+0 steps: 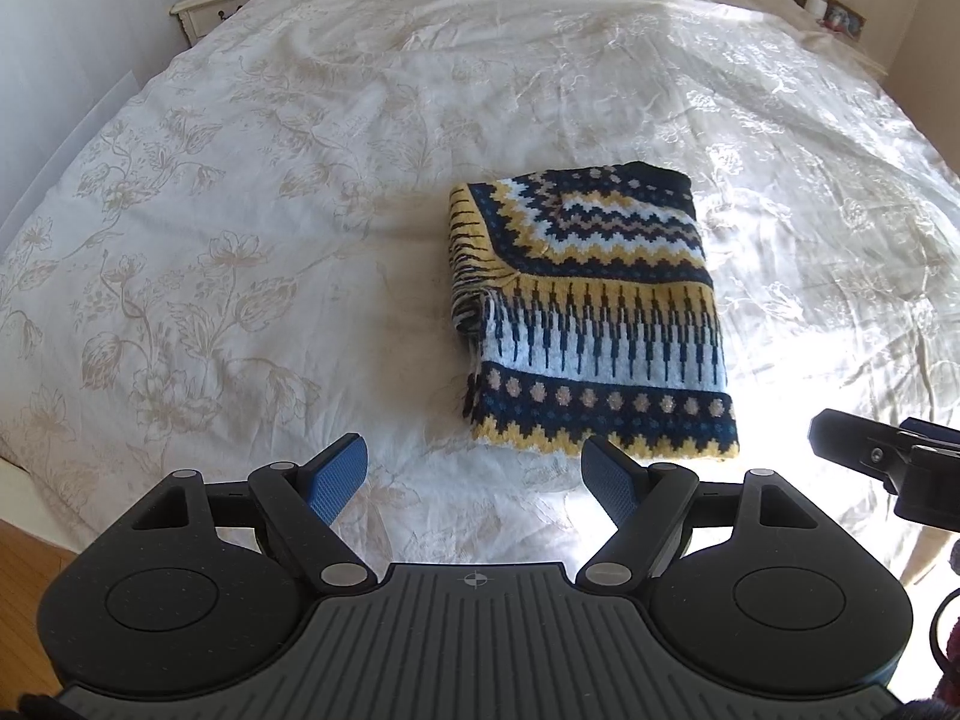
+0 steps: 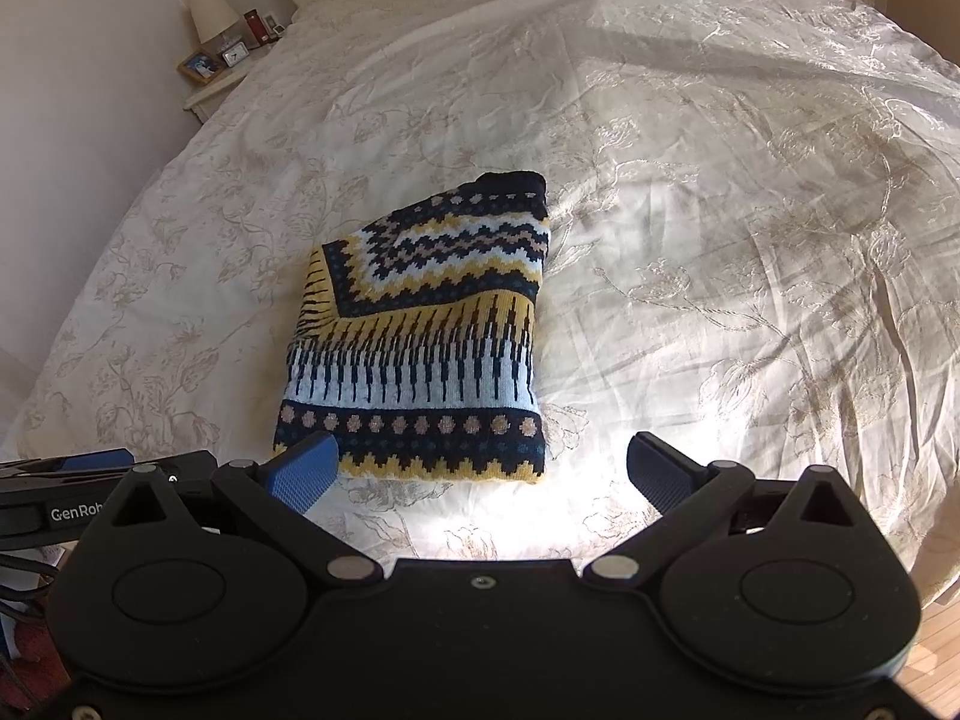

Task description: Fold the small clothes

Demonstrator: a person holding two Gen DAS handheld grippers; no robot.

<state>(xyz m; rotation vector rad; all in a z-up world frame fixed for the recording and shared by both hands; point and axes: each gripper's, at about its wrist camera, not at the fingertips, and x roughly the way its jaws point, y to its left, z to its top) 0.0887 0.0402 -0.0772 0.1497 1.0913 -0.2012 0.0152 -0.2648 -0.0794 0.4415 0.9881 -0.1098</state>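
A knitted sweater [image 1: 591, 315] in navy, yellow and white lies folded into a compact rectangle on the bed; the right wrist view shows the same sweater [image 2: 420, 348]. My left gripper [image 1: 477, 465] hovers open just short of its near hem, a little to the left, holding nothing. My right gripper [image 2: 483, 462] is open too, over the near right corner of the hem, its fingers empty. The right gripper's black body [image 1: 888, 459] shows at the right edge of the left wrist view. The left gripper's body [image 2: 90, 480] shows at the left edge of the right wrist view.
The cream floral bedspread [image 1: 240, 210] covers the whole bed. A bedside table [image 1: 222, 0] with a photo frame and clock stands at the far left, another [image 1: 840, 12] at the far right. A lamp [image 2: 211, 15] stands by the wall. Wooden floor [image 1: 30, 564] lies below the bed's near edge.
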